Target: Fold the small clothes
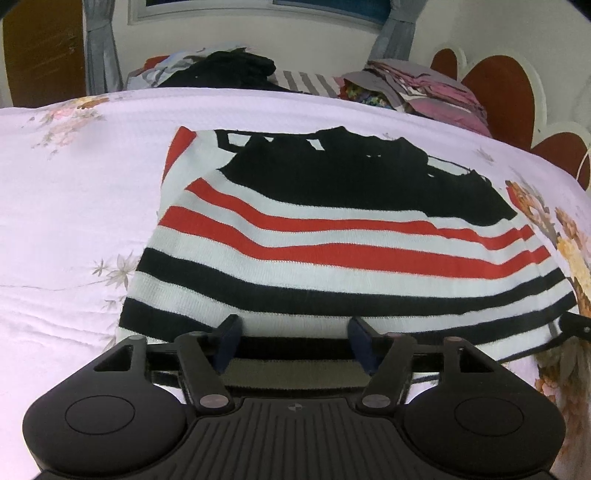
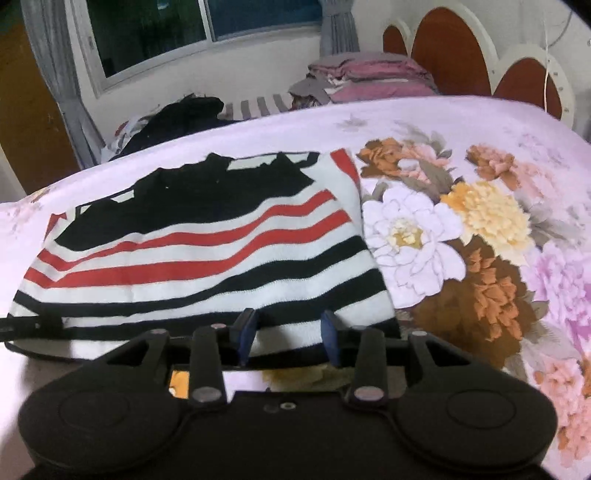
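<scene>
A small knit garment with white, red and black stripes and a black upper part lies flat on the floral bed sheet. My left gripper stands over the near hem, towards its left end. Its jaws are wide apart and the black hem band lies loose between them. In the right wrist view the same garment fills the left half. My right gripper is open over the hem near the right corner, and the fabric under it lies flat and unpinched. A dark part of the other gripper shows at the left edge.
Beyond the bed's far edge lie a heap of dark clothes and a stack of pink and grey folded fabric. A red and white headboard stands at the right. A window with grey curtains is behind. Large printed flowers cover the sheet to the right.
</scene>
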`<state>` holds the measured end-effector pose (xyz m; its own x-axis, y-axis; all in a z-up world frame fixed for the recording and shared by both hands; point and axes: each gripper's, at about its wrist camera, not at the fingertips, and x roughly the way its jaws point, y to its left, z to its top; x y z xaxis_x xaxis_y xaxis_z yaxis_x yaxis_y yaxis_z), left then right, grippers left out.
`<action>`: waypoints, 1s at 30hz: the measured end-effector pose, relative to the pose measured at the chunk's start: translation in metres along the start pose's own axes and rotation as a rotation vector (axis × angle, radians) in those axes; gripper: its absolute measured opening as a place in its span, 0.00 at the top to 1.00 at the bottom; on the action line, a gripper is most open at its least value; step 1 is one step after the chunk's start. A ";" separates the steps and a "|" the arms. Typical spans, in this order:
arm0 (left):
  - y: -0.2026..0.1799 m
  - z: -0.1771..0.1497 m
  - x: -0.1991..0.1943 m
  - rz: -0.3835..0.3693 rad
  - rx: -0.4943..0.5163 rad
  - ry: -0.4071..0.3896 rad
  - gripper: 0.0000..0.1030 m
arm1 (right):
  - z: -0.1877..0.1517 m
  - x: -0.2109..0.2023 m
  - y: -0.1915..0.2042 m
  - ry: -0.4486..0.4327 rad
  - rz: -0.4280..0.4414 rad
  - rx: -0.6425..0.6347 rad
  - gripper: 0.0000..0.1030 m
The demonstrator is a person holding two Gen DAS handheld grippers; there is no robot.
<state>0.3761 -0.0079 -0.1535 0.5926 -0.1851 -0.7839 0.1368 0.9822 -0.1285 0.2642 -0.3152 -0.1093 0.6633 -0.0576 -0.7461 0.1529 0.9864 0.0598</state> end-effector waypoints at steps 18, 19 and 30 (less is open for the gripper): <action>0.010 0.000 -0.012 -0.017 -0.152 0.018 0.28 | 0.030 0.017 0.040 -0.006 0.199 -0.108 0.58; 0.012 0.000 -0.014 -0.015 -0.171 0.021 0.26 | 0.035 0.022 0.045 -0.005 0.210 -0.125 0.58; 0.043 -0.027 -0.027 0.001 -0.445 0.058 0.12 | 0.053 0.062 0.088 -0.021 0.297 -0.233 0.58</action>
<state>0.3446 0.0398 -0.1540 0.5457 -0.1943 -0.8151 -0.2265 0.9023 -0.3667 0.3574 -0.2399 -0.1156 0.6687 0.2356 -0.7052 -0.2179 0.9689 0.1172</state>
